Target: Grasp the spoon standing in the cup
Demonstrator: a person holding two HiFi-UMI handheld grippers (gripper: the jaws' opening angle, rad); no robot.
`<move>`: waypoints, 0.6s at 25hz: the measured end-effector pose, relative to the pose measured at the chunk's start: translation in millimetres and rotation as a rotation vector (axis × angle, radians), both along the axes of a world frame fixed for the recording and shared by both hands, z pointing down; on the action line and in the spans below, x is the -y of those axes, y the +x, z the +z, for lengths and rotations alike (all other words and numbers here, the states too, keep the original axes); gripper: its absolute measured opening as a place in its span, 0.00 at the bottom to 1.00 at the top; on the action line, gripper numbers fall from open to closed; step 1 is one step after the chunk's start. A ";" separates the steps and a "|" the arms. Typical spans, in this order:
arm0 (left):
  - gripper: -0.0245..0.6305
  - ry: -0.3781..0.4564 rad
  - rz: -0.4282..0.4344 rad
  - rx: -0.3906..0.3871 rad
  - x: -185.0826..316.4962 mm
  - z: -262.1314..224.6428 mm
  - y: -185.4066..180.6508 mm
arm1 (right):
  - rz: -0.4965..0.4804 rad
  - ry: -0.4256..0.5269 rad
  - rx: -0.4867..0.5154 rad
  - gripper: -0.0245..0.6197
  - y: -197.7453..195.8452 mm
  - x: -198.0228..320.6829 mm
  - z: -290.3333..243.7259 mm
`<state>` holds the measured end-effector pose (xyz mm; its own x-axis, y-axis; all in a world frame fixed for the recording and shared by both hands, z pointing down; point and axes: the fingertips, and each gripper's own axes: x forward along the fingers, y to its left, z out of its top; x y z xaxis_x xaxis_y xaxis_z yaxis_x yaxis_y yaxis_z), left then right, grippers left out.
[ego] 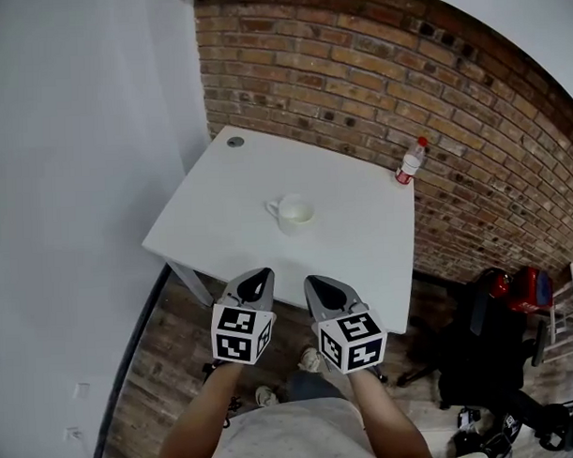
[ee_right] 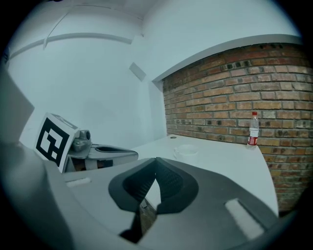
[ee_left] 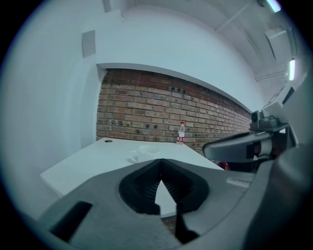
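Bench (ego: 363, 258), white; left tongs (ego: 263, 274) and right tongs (ego: 314, 282) at its 6 o'clock edge, each pinched together at the tips and holding nothing. Cup (ego: 294, 213), white, near bench centre, at 12 o'clock from both tongs and well apart; bottle (ego: 410, 162) at the 2 o'clock corner; spoon not made out in any view. Risk, as judged: tongs arriving unopened would tip or shove the light cup, and an unseen handle invites a misjudged approach

Left hand-held gripper (ego: 259, 275), right hand-held gripper (ego: 314, 282) (side by side): jaws together
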<state>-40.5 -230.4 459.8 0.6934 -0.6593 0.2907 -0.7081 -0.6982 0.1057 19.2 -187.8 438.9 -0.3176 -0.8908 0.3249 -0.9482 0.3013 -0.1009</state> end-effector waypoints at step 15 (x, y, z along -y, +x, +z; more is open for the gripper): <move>0.11 -0.018 -0.018 0.064 97.0 23.5 66.8 | -0.021 -0.018 0.023 0.05 61.8 92.0 12.8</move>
<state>26.3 -327.4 483.3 0.6608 -0.6659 0.3462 -0.7264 -0.6835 0.0718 81.0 -279.8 451.7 -0.3440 -0.8779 0.3331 -0.9389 0.3195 -0.1277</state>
